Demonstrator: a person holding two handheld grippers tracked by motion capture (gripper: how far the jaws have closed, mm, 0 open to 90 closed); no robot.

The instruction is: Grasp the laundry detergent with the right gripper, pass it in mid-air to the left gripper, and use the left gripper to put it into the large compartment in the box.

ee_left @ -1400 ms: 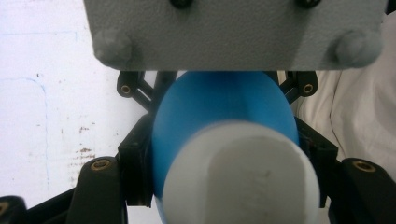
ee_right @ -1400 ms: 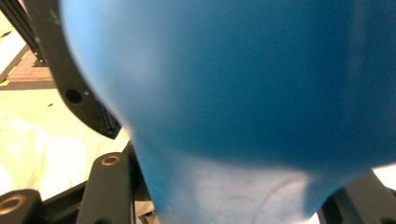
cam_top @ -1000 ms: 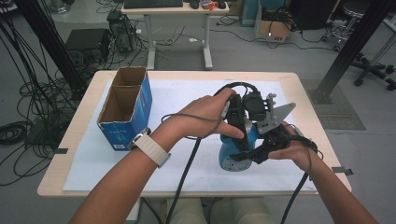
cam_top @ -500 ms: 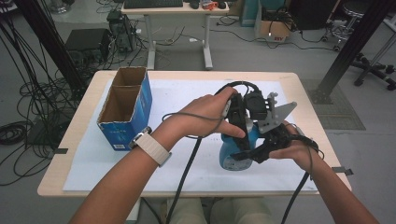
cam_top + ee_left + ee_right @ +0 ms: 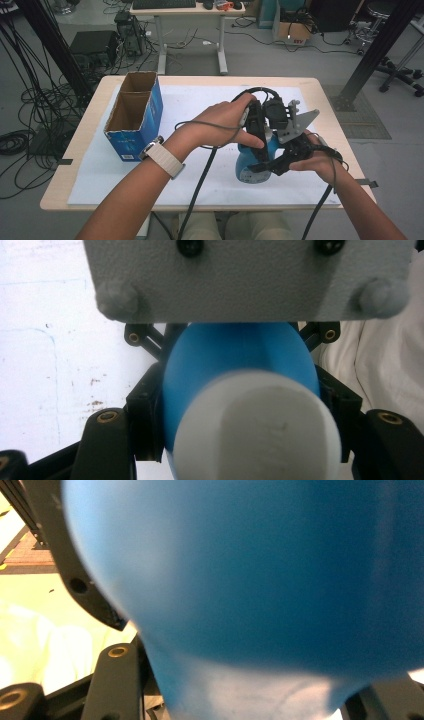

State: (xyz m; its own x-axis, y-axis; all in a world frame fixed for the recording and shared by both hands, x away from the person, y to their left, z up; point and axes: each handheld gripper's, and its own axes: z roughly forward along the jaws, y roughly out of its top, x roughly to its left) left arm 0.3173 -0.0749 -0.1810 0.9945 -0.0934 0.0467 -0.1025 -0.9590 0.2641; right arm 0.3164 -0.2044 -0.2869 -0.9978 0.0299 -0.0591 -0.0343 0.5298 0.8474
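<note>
Blue bottle [image 5: 250, 162] sits lower right of centre in high view, on the white sheet [image 5: 100, 175]. Left gripper [image 5: 260, 150] is clamped on it from above; white cap [image 5: 257, 427] faces its cam. Right gripper [image 5: 272, 162] is clamped on the body from the right. Vs. earlier frames: no visible change, hands & bottle same spot. Cardboard box [image 5: 135, 117] upper left, well apart.

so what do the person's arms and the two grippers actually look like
Both forearms are bare, with no sleeves; the left wrist wears a watch on a pale band. The left gripper and the right gripper are black, with linked black jaws joined by brass-coloured pivots. A grey three-cornered plate with small pegs tops the right one. A black cable trails from each gripper towards the person.
</note>
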